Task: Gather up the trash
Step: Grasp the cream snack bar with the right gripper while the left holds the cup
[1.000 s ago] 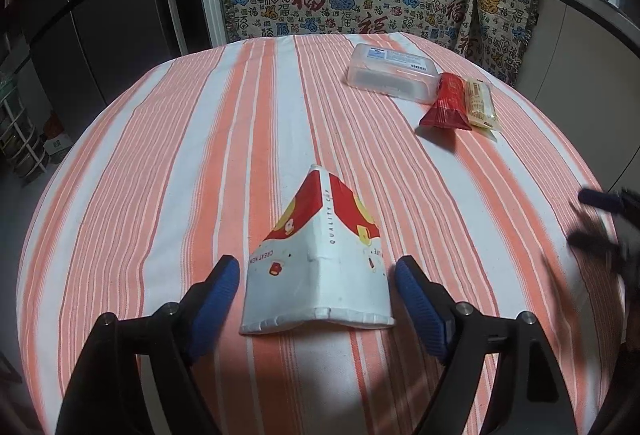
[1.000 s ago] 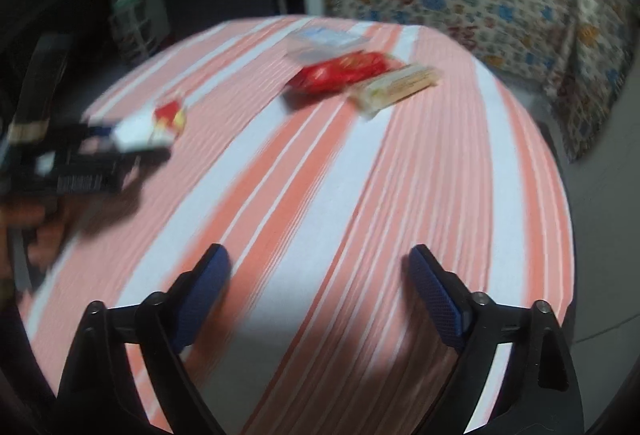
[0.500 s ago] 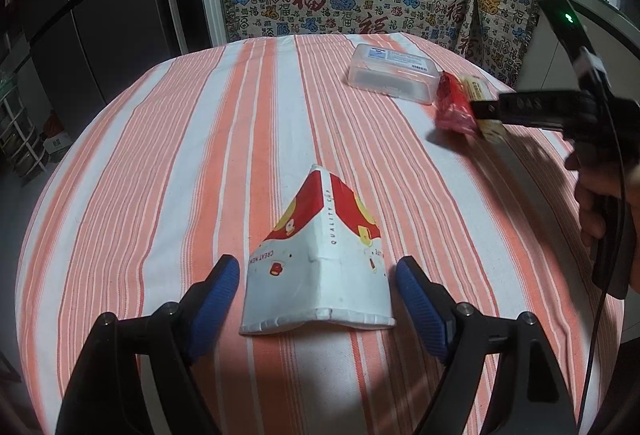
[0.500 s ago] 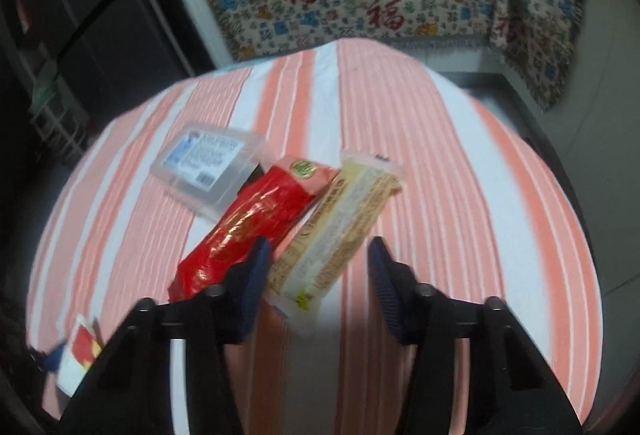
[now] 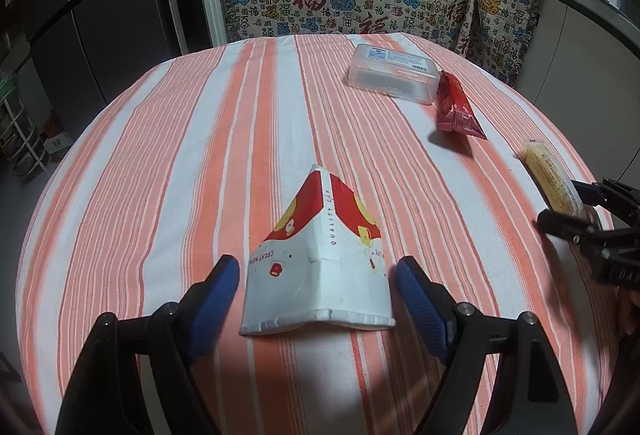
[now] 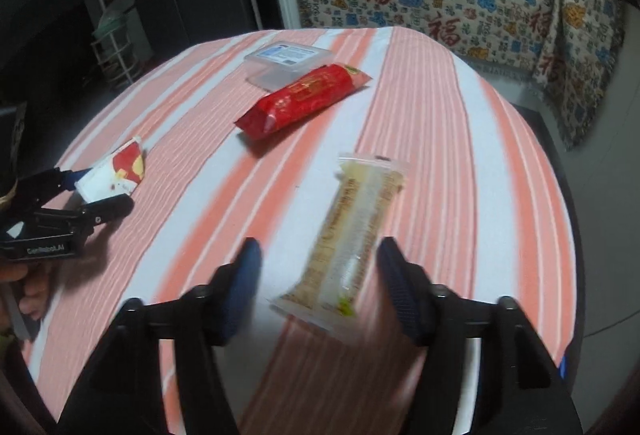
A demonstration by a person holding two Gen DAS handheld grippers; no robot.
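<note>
Right wrist: right gripper (image 6: 318, 281) jaws opening, yellow wrapper (image 6: 352, 235) loose between; left gripper (image 5: 318, 291) apart, straddling flattened cup (image 5: 320, 259).

The counter (image 5: 168, 155), draped in an orange-and-white striped cloth, carried a flattened paper cup (image 5: 320, 259), a clear plastic box (image 5: 392, 77), a red wrapper (image 5: 456, 107) and a yellow snack packet (image 6: 352, 235).

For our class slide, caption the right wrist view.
Right gripper opening, fingers astride a yellow wrapper on the striped table.
</note>
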